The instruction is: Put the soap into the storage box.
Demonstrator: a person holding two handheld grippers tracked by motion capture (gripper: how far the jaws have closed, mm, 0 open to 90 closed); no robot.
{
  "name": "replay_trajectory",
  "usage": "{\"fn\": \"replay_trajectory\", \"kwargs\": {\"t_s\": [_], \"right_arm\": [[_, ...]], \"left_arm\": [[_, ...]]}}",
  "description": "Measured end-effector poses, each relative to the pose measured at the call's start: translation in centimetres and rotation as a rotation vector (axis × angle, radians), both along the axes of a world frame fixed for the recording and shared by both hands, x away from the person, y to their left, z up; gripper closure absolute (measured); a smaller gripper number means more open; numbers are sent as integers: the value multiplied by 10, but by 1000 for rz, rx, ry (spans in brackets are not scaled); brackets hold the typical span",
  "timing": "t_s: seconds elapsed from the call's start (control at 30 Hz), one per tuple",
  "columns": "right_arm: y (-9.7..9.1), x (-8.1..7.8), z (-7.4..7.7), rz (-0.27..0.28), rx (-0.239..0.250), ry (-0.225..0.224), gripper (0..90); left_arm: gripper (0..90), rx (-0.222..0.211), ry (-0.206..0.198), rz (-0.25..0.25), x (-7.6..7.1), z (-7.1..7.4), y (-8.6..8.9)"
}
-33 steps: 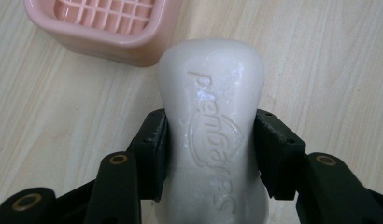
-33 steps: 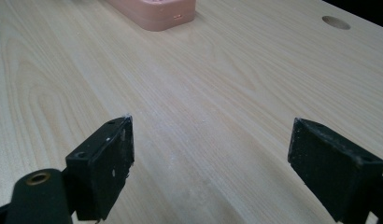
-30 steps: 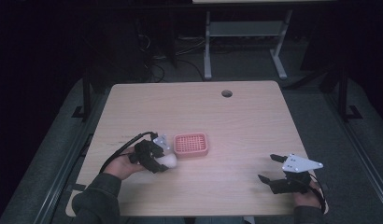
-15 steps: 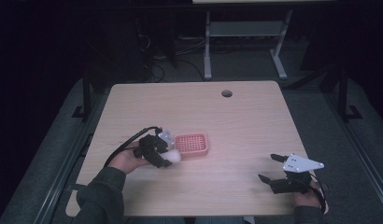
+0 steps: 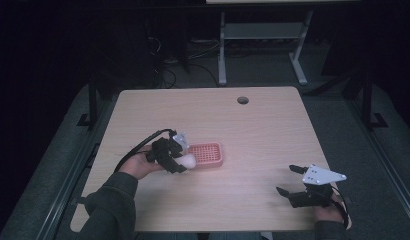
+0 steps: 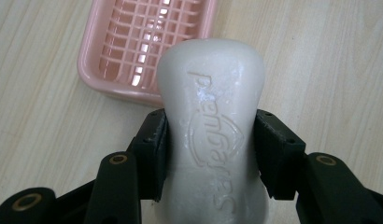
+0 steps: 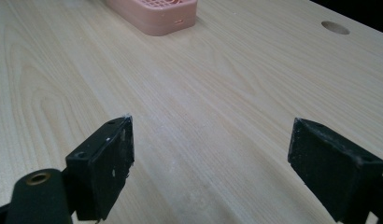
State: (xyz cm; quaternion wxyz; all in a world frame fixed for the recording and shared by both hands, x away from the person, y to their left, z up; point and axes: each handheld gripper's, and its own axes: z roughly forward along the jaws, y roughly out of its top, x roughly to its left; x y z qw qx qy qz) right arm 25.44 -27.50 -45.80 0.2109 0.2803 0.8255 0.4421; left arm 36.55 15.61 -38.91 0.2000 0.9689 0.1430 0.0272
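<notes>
We have the left gripper (image 6: 210, 154) clamped on the soap (image 6: 211, 121) just left of the pink tray (image 6: 147, 42), right gripper (image 7: 210, 163) open and idle, and that slick bar may squirt out if we tilt.

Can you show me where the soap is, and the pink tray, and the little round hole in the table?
soap (image 6: 210, 116), left gripper view, on its stamped top face between the jaws.
pink tray (image 5: 208, 154), high view, on its grid floor.
round hole (image 5: 242, 100), high view, at its dark middle.
</notes>
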Motion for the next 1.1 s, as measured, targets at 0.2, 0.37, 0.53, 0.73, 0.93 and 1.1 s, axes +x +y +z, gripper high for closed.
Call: {"fn": "replay_trajectory", "kwargs": {"t_s": [0.2,0.37,0.53,0.73,0.93,1.1], "right_arm": [[-1,0,0,4,-8,-6,137],[-1,0,0,3,-3,-5,137],[-1,0,0,4,-3,-7,137],[-2,0,0,4,-2,-8,137],[-2,0,0,1,2,-5,137],[-2,0,0,1,5,-3,137]], "left_arm": [[495,9,3,-3,6,0,-6],[495,10,-3,-9,10,3,-10],[495,10,-5,-6,15,2,-15],[496,17,-5,-4,22,1,-20],[496,16,-1,-5,27,0,-26],[496,12,-8,-2,32,-1,-30]]}}
